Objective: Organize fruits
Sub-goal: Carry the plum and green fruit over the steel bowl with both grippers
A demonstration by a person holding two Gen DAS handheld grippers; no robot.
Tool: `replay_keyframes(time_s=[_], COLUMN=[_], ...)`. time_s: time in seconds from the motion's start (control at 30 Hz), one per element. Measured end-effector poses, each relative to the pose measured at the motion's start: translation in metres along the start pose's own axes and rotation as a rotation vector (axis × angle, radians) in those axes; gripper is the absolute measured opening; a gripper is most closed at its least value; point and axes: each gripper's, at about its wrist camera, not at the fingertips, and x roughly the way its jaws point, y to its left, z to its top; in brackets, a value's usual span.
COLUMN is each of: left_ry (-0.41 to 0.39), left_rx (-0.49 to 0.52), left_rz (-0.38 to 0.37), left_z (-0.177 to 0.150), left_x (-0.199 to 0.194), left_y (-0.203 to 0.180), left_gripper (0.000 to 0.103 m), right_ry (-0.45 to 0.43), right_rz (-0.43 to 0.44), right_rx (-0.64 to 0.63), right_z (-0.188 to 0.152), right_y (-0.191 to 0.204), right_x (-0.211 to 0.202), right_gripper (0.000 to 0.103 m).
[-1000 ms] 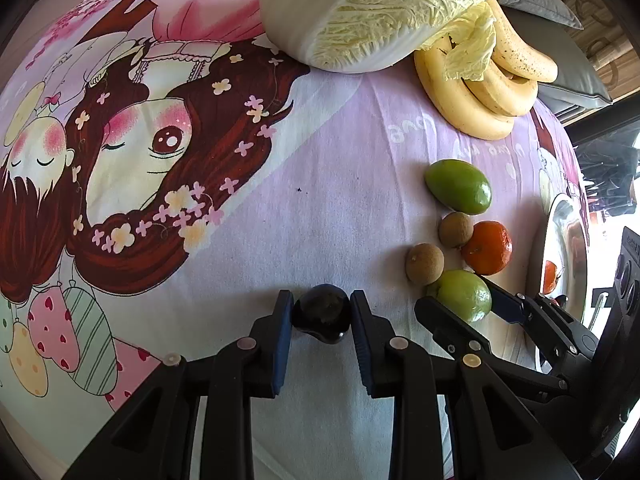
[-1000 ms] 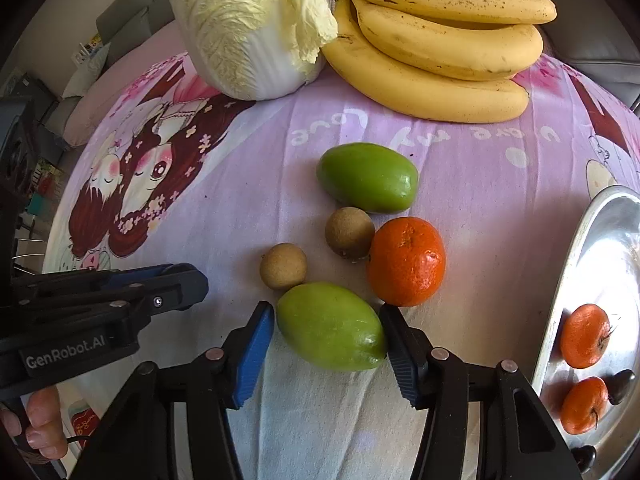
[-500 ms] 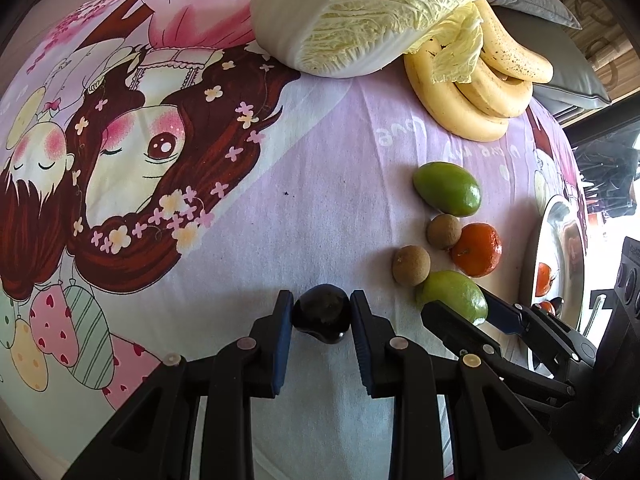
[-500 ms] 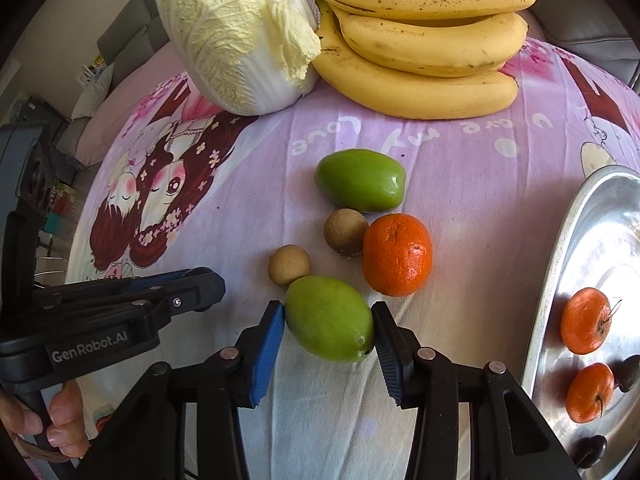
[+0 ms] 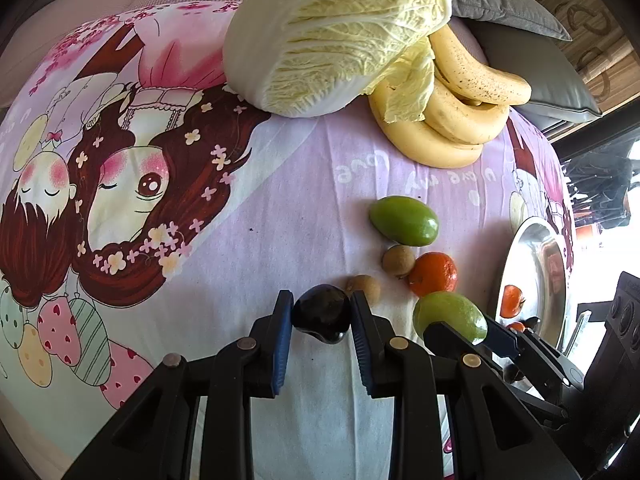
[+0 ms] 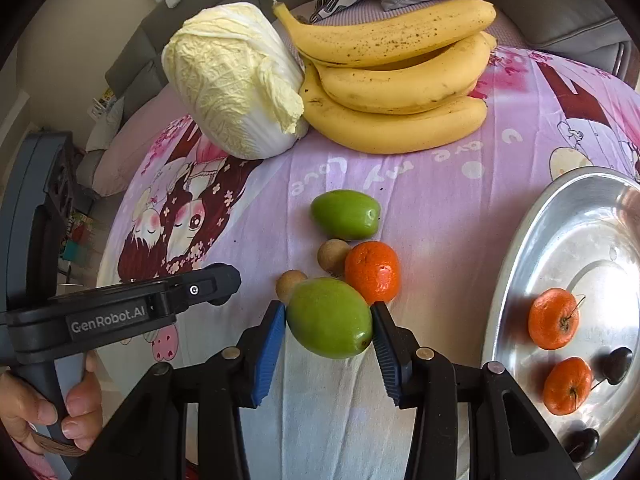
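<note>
The right gripper (image 6: pixel 330 320) clenches a smooth, firm green jujube (image 6: pixel 329 317) amidships, the left gripper (image 5: pixel 321 316) a slippery dark cherry (image 5: pixel 322 313).

Counts: three bananas (image 6: pixel 396 92), one cabbage (image 6: pixel 236 80), two green fruits (image 6: pixel 346 214), two brown longans (image 6: pixel 333 256), three oranges (image 6: pixel 372 272), three dark cherries (image 6: pixel 618 364), one steel tray (image 6: pixel 520 248), one dark fruit (image 5: pixel 322 314).

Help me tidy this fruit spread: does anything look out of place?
Yes: a napa cabbage lies against the bananas at the far edge of the cloth, a vegetable among fruit. Nothing looks spilled or damaged.
</note>
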Motion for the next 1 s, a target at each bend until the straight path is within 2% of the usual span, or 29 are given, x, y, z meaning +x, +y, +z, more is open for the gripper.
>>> replay_keyframes(time_s=[0.33, 0.57, 1.0], left_ry=[0.054, 0.094, 0.144], left_rx=[0.049, 0.135, 0.289], left_rz=[-0.033, -0.048, -0.050], left_z=[0.015, 0.020, 0.018], left_x=[0.012, 0.020, 0.041], left_y=[-0.047, -0.094, -0.185], left_gripper=[0.030, 0.030, 0.030], right_ry=[-0.069, -0.125, -0.207], right_rz=[-0.062, -0.092, -0.213], right_rx=[0.133, 0.212, 0.385], right_z=[0.006, 0.007, -0.009], right_y=[-0.047, -0.076, -0.143], right_x=[-0.032, -0.056, -0.093], right_gripper=[0.046, 0.046, 0.046])
